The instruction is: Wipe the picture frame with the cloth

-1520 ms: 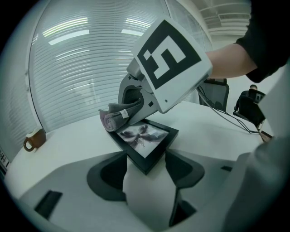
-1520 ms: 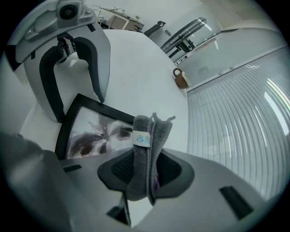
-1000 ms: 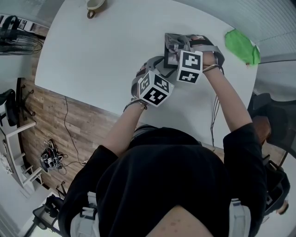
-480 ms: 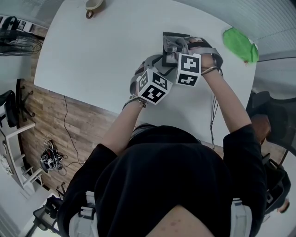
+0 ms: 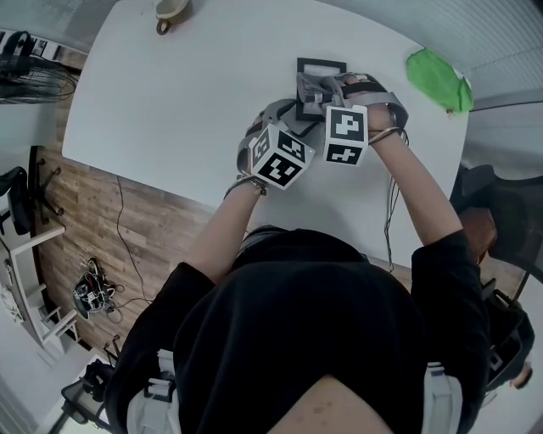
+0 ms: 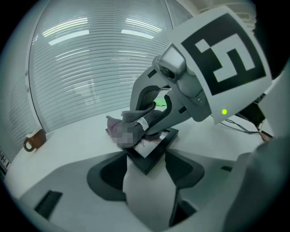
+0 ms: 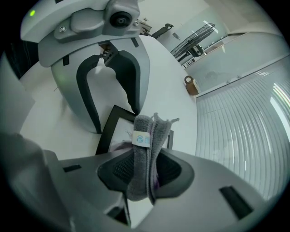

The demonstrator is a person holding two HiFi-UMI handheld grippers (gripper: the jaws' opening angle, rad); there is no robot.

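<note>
Toward the far right of the white table (image 5: 170, 93), from the head view, I see the picture frame (image 5: 322, 65) lying flat, with both marker cubes crowded over its near side and hiding what the jaws are doing. That view alone also shows a green object (image 5: 437, 80) at the table's far right corner, well apart from the frame.

My left gripper (image 6: 145, 156) tells more in its own view. Its jaws stand fairly wide, one on each side of the frame's near corner, and the black edges seem to meet both pads, so I read it as gripping the frame there. The same view looks straight at the right gripper's body, a small green light glowing on it, with the grey cloth (image 6: 131, 124) bunched at its tip and resting on the frame's glass.

My right gripper (image 7: 144, 163) is closed narrow on that cloth in its own view. A folded grey wad stands up between the pads, and a small white label (image 7: 141, 138) faces the camera. Behind the cloth the frame's black border shows, and beyond it the left gripper's jaws come down at the frame's far corner.

A mug (image 5: 172, 8) with a brown handle sits near the table's far edge, well apart from everything. Both gripper views show it small, while the head view crops it at the top.
</note>
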